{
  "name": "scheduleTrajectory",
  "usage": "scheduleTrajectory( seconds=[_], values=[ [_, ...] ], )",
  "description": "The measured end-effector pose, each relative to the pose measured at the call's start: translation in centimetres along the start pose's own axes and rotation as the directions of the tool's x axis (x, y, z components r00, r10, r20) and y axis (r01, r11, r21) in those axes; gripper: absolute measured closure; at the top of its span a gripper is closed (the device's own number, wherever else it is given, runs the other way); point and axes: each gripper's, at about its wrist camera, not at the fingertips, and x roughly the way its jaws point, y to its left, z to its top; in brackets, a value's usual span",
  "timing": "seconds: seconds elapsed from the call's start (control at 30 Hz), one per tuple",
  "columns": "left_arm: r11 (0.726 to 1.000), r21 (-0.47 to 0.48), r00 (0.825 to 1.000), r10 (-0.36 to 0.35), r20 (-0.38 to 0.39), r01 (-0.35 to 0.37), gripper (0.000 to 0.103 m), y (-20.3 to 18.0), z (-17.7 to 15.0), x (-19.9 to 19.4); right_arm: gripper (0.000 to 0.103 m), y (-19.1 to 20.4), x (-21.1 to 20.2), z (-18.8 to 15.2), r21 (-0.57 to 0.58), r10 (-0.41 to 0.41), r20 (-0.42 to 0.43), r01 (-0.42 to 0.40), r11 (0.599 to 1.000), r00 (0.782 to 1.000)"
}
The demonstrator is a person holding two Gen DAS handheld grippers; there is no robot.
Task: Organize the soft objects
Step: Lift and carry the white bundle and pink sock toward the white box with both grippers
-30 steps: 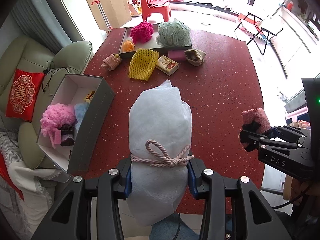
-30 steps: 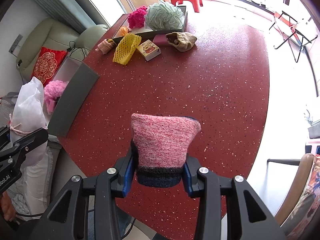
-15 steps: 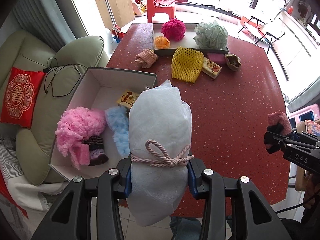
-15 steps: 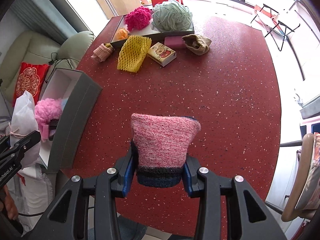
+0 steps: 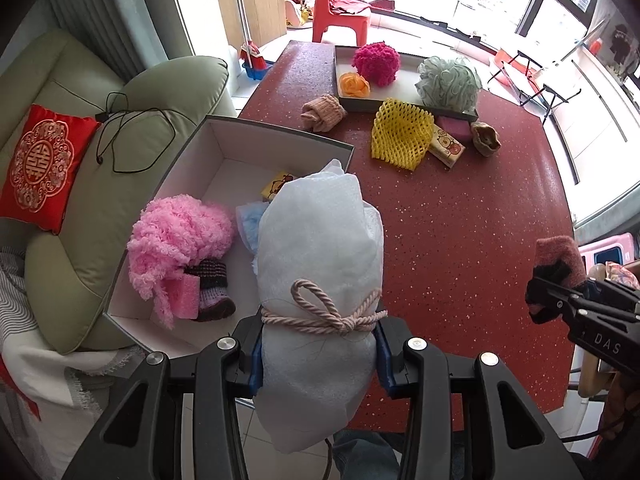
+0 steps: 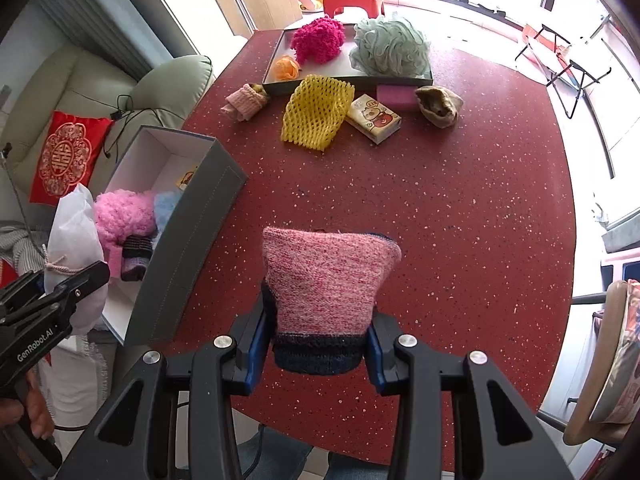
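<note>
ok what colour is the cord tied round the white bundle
Pale pink cord, clearest in the left wrist view.

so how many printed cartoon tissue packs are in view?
2. One orange-and-white cartoon tissue pack lies on the red table beside the yellow foam net; a yellow cartoon tissue pack sits in the grey box, partly hidden. More may be buried there.

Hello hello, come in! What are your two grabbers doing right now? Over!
Left gripper shut on white bundle, above grey box. Right gripper shut on pink sock, over red table. Nothing blocking.
</note>
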Motion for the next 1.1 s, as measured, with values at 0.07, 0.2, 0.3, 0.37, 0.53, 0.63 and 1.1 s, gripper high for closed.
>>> scheduleTrajectory(
  seconds=[0.07,0.2,0.3,0.37,0.53,0.63,1.1],
  values=[
    [1.0,-0.018,1.0,0.008,0.015,-0.007,0.059,-0.6,-0.2,-0.6,0.059,-0.4,0.0,-0.3,-0.004,-0.004,-0.011,0.004,1.0,1.0],
    [0.997,-0.074,1.0,0.002,0.028,0.0,0.059,-1.8,-0.7,-1.7,0.059,-1.7,-1.4,-0.4,-0.036,-0.019,0.004,0.019,0.999,1.0],
    [0.996,-0.085,0.999,0.007,0.043,-0.003,0.059,-2.9,-0.8,-2.6,0.059,-2.8,-2.9,-0.4,-0.054,-0.024,0.035,0.026,0.998,0.999],
    [0.996,-0.085,0.998,0.008,0.054,-0.003,0.059,-3.5,-1.0,-3.2,0.059,-3.4,-3.5,-0.5,-0.052,-0.018,0.038,0.02,0.998,0.999],
    [0.997,-0.074,0.997,0.015,0.07,-0.01,0.059,-5.0,-1.0,-4.0,0.059,-4.7,-4.4,-0.8,-0.059,-0.008,0.048,0.011,0.998,0.999],
    [0.997,-0.072,0.997,0.016,0.072,-0.011,0.059,-5.7,-1.2,-4.2,0.059,-5.3,-4.8,-1.0,-0.062,-0.004,0.054,0.007,0.998,0.999],
    [0.999,-0.037,0.994,0.016,0.11,-0.011,0.059,-8.2,-0.2,-5.3,0.059,-7.7,-6.1,-1.1,-0.054,-0.004,0.083,0.008,0.998,0.997]
  ],
)
